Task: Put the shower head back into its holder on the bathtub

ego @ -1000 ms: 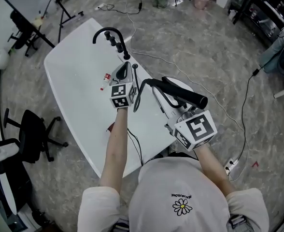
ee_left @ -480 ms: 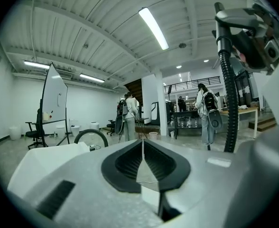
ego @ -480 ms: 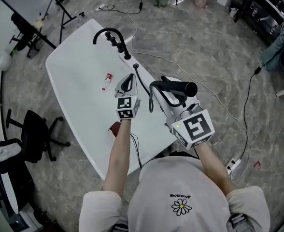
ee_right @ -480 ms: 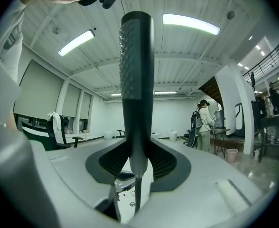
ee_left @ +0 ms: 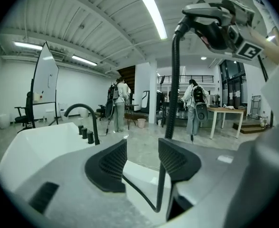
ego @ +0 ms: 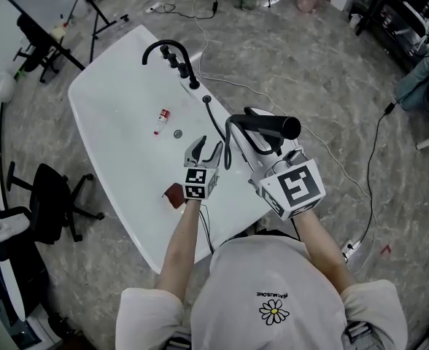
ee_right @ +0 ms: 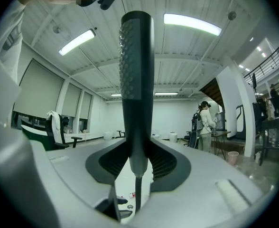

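Observation:
My right gripper [ego: 267, 143] [ee_right: 137, 158] is shut on the handle of the black shower head [ego: 271, 127] [ee_right: 135, 75], held up over the near right rim of the white bathtub [ego: 105, 122]. The black hose [ego: 225, 141] [ee_left: 174, 70] hangs from it and runs to a small black socket [ego: 206, 100] on the tub's rim. Beside the hose, over the tub, is my left gripper [ego: 204, 149] [ee_left: 142, 160]. It is open and its jaws have just been opening. A low loop of hose shows between the jaws, and the pads do not press on it.
A black faucet [ego: 160, 46] with knobs [ego: 182, 68] stands at the tub's far end. In the tub lie a small bottle [ego: 161, 117], the drain [ego: 178, 133] and a dark red thing [ego: 174, 193]. An office chair [ego: 50, 206] stands left; cables and a power strip [ego: 349, 250] lie right.
My left gripper has come down and toward me along the tub, and its jaws, shut before, now stand apart. The right gripper with the shower head has hardly moved.

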Action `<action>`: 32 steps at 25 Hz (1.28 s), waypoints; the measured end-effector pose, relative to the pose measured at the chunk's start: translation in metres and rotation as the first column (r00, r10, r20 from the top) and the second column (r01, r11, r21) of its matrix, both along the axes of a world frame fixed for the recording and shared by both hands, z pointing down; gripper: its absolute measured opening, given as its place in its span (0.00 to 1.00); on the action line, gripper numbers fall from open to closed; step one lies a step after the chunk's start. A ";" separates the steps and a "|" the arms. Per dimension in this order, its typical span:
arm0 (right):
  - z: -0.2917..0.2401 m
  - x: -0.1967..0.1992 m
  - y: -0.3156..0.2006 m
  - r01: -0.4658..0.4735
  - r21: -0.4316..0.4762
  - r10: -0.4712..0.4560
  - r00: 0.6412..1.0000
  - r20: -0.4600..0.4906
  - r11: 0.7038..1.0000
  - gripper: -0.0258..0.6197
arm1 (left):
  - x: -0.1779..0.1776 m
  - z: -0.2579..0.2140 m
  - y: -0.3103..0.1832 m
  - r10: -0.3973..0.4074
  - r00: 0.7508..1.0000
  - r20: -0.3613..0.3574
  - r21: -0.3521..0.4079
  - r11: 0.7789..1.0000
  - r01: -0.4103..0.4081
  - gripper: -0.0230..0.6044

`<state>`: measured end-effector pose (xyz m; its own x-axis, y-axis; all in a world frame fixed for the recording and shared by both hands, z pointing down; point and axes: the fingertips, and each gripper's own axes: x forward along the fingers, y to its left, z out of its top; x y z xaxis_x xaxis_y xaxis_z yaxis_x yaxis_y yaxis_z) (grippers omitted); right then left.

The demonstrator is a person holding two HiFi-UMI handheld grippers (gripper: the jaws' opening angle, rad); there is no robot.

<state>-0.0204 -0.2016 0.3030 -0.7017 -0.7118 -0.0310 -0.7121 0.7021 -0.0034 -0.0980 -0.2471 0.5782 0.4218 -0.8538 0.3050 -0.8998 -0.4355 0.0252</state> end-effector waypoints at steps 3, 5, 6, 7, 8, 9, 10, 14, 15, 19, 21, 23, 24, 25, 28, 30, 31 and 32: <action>-0.005 -0.004 -0.004 0.008 0.017 -0.008 1.000 -0.006 1.000 0.26 | 0.012 0.027 0.015 0.044 0.998 0.037 -0.057 0.997 -0.042 0.36; -0.009 -0.006 -0.005 0.017 0.026 -0.017 1.000 -0.002 1.000 0.26 | 0.018 0.046 0.022 0.057 0.997 0.047 -0.095 0.994 -0.052 0.36; -0.013 -0.007 -0.005 0.023 0.030 -0.023 1.000 0.003 0.999 0.26 | 0.020 0.054 0.024 0.056 0.998 0.042 -0.114 0.992 -0.051 0.36; -0.018 -0.009 -0.005 0.030 0.033 -0.031 0.999 0.011 0.999 0.26 | 0.021 0.062 0.024 0.052 0.998 0.036 -0.135 0.990 -0.047 0.36; -0.023 -0.011 -0.006 0.036 0.036 -0.037 0.999 0.020 0.999 0.26 | 0.020 0.071 0.024 0.048 0.998 0.034 -0.158 0.986 -0.043 0.36; -0.029 -0.013 -0.007 0.041 0.039 -0.042 0.999 0.029 0.998 0.26 | 0.019 0.080 0.023 0.046 0.998 0.035 -0.184 0.982 -0.039 0.36; -0.034 -0.015 -0.009 0.044 0.042 -0.046 0.998 0.036 0.998 0.26 | 0.016 0.090 0.022 0.043 0.998 0.040 -0.212 0.977 -0.034 0.36; -0.049 -0.021 -0.012 0.047 0.060 -0.050 0.998 0.040 0.997 0.26 | 0.004 0.139 0.027 0.022 0.998 0.051 -0.363 0.932 -0.002 0.36; -0.051 -0.022 -0.012 0.046 0.065 -0.049 0.998 0.037 0.997 0.26 | 0.000 0.151 0.030 0.017 0.998 0.055 -0.406 0.914 0.007 0.33; -0.059 -0.020 -0.013 0.039 0.068 -0.041 0.998 0.039 0.997 0.26 | -0.006 0.178 0.034 0.017 0.996 0.089 -0.493 0.870 0.029 0.18; -0.062 -0.017 -0.013 0.038 0.061 -0.041 0.998 0.050 0.997 0.26 | -0.008 0.185 0.031 0.004 0.996 0.090 -0.499 0.866 0.041 0.18; -0.063 -0.014 -0.013 0.032 0.061 -0.035 0.998 0.051 0.998 0.26 | -0.011 0.191 0.027 -0.013 0.996 0.087 -0.510 0.858 0.055 0.16; -0.063 -0.012 -0.014 0.025 0.062 -0.028 0.999 0.046 0.998 0.26 | -0.009 0.193 0.026 -0.015 0.997 0.082 -0.515 0.856 0.055 0.14; -0.063 -0.009 -0.015 0.016 0.063 -0.019 0.999 0.040 0.998 0.26 | -0.007 0.193 0.025 -0.015 0.997 0.075 -0.518 0.854 0.051 0.14; -0.061 0.000 -0.018 -0.010 0.060 0.008 1.000 0.023 0.998 0.26 | 0.000 0.184 0.015 -0.032 0.998 0.056 -0.500 0.864 0.055 0.14; -0.062 0.004 -0.018 -0.023 0.062 0.022 1.000 0.017 0.998 0.26 | 0.000 0.164 0.001 -0.060 0.997 0.052 -0.442 0.894 0.077 0.14; -0.064 0.006 -0.019 -0.030 0.066 0.029 0.999 0.017 0.997 0.26 | -0.002 0.150 -0.009 -0.073 0.996 0.051 -0.403 0.911 0.087 0.14; -0.067 0.007 -0.019 -0.038 0.071 0.037 0.999 0.021 0.997 0.26 | -0.005 0.134 -0.021 -0.085 0.995 0.049 -0.359 0.928 0.097 0.14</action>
<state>-0.0138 -0.2208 0.2363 -0.6735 -0.7329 -0.0963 -0.7380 0.6740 0.0320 -0.1029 -0.2685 0.7124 0.3321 -0.7179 0.6119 -0.9382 -0.3184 0.1357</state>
